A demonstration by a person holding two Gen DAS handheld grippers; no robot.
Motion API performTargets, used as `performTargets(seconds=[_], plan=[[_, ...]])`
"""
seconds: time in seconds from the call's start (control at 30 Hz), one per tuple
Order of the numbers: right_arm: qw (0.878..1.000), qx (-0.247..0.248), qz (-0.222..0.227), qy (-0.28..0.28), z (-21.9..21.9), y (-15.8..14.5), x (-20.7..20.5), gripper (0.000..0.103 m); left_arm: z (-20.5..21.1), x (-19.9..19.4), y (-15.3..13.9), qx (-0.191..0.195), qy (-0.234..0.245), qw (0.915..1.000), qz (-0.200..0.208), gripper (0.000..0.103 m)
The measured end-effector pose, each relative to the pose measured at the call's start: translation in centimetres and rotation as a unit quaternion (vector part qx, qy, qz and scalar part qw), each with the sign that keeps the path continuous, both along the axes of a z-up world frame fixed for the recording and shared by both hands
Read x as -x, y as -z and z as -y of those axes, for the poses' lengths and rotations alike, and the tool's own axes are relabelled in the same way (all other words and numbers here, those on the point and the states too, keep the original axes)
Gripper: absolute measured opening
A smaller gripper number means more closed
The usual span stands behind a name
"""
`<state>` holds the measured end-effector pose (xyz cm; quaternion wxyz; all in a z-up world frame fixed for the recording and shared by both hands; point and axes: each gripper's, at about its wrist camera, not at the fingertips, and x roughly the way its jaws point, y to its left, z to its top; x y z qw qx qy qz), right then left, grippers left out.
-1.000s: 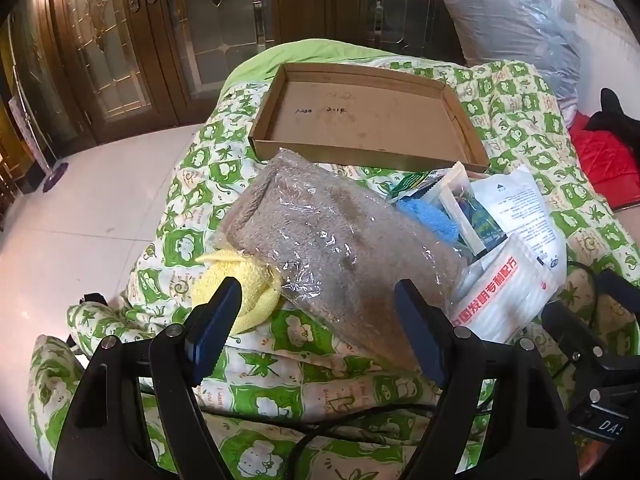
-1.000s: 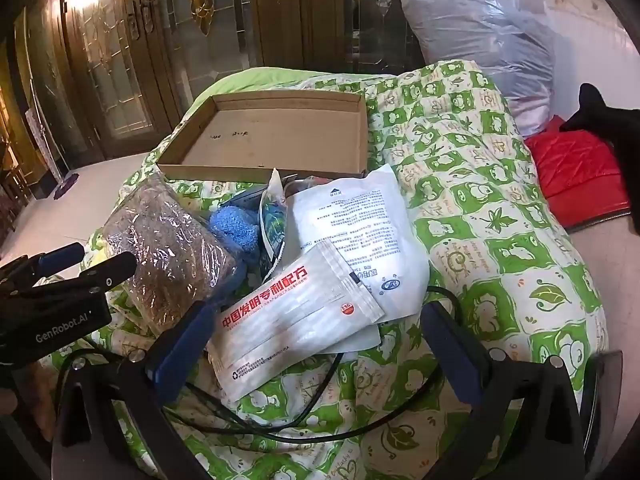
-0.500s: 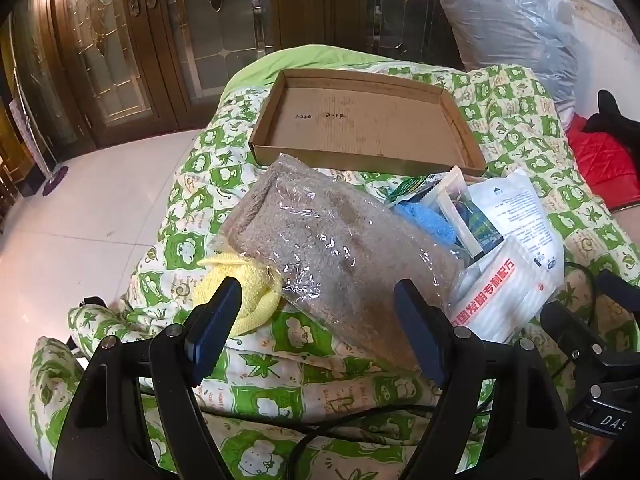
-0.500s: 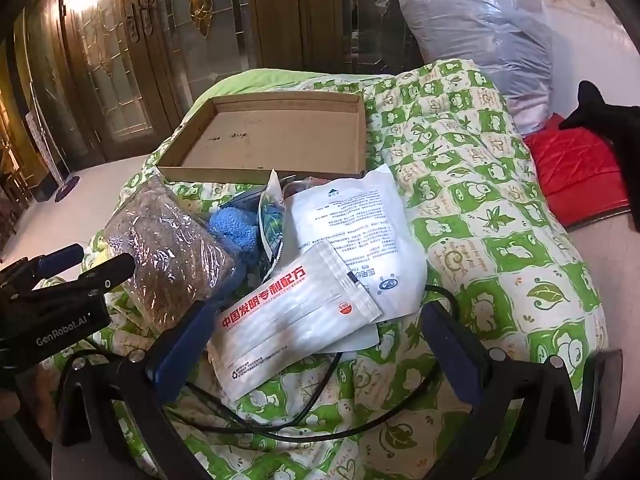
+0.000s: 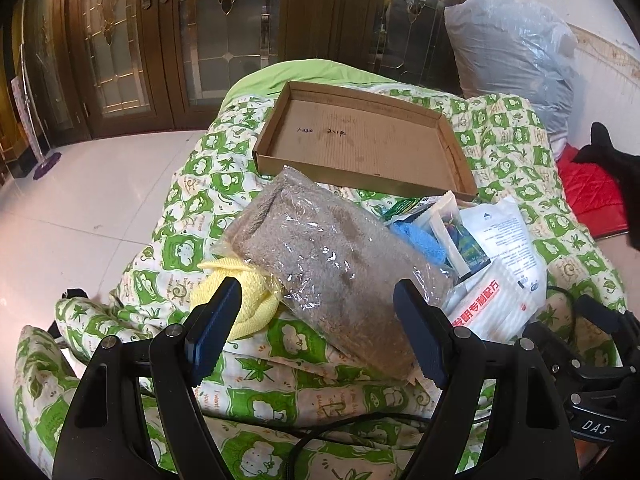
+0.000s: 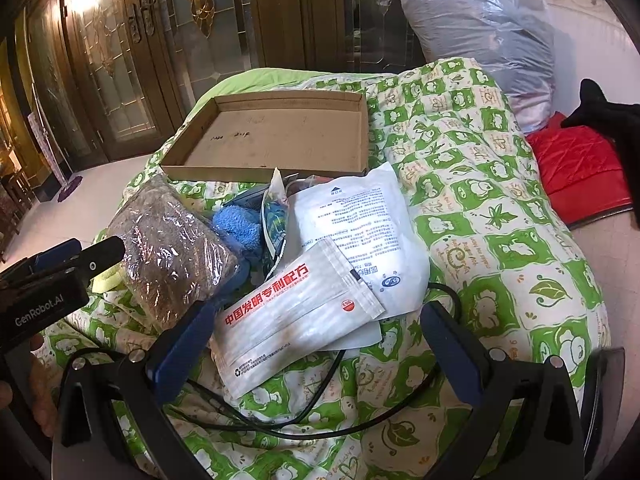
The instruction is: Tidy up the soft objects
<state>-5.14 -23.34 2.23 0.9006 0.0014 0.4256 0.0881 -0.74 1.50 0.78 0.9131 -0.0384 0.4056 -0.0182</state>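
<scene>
Both the left gripper (image 5: 316, 330) and the right gripper (image 6: 316, 350) hang spread wide, grasping nothing. The plastic-wrapped brown fluffy towel (image 5: 332, 264) lies on the green-and-white patterned quilt (image 5: 508, 152), near the shallow brown cardboard tray (image 5: 360, 148), overlapping a yellow knitted cloth (image 5: 244, 300).

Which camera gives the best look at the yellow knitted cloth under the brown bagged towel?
The left wrist view. There the yellow knitted cloth shows clearly, poking out from beneath the brown bagged towel, just ahead of the left tongs' left finger. The right wrist view shows only a small sliver behind the other tongs.
</scene>
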Motion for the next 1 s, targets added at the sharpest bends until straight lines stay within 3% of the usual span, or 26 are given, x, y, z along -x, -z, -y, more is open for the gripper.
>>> performTargets(seconds=[1.0], plan=[[1.0, -0.004, -0.006, -0.002, -0.13, 0.43, 0.05, 0.103, -0.04, 0.07, 0.23, -0.003, 0.0, 1.0, -0.001, 0.079]])
